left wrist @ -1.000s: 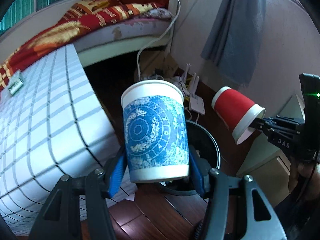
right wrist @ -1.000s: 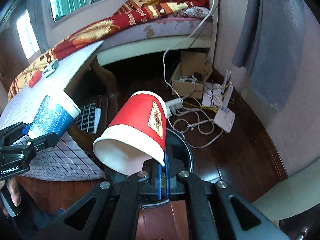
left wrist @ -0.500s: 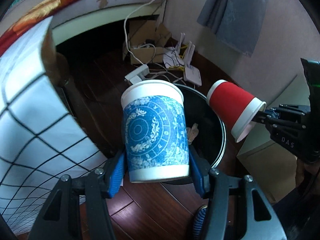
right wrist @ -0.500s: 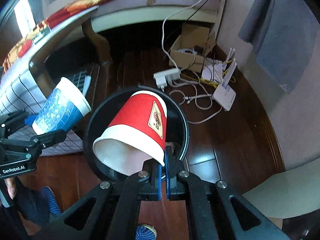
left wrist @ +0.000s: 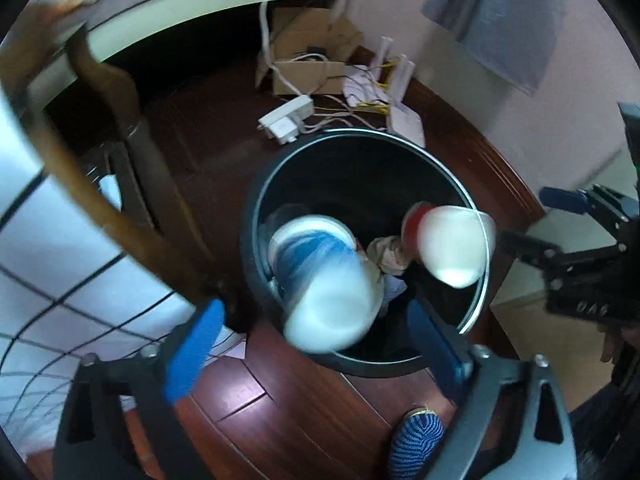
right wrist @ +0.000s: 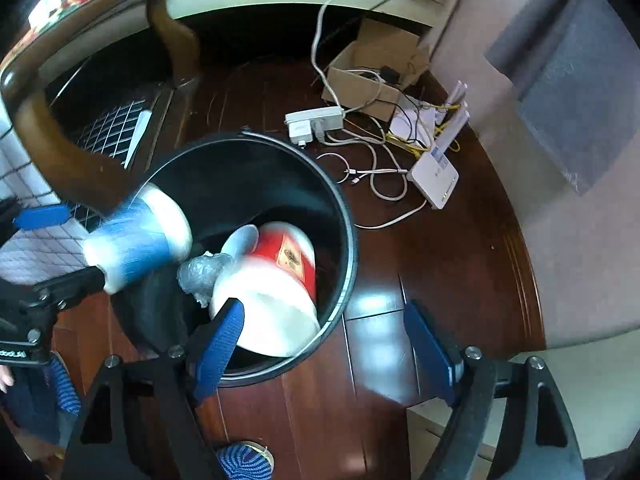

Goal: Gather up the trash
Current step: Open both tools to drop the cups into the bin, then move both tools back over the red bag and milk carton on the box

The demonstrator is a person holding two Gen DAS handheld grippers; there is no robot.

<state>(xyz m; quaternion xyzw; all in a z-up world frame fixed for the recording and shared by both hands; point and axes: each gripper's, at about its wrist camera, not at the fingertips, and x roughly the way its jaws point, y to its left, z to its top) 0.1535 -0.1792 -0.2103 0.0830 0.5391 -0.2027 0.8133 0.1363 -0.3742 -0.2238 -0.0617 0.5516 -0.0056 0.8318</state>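
The step in hand is the drop: the left gripper (left wrist: 316,344) and the right gripper (right wrist: 332,348) stand released, the blue cup (left wrist: 320,280) and the red cup (right wrist: 276,280) (both blurred) fall into the black bin (left wrist: 256,216), so next comes more trash.

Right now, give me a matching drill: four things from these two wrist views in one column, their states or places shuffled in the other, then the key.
Things:
1. blue cup
2. red cup
3. power strip
4. left gripper

States:
A. lying on the wood floor beyond the trash bin
B. jaws open, empty
C. blurred, at the bin's left rim
D. blurred, inside the bin's mouth, logo showing

Pairs: 1-C, 2-D, 3-A, 4-B
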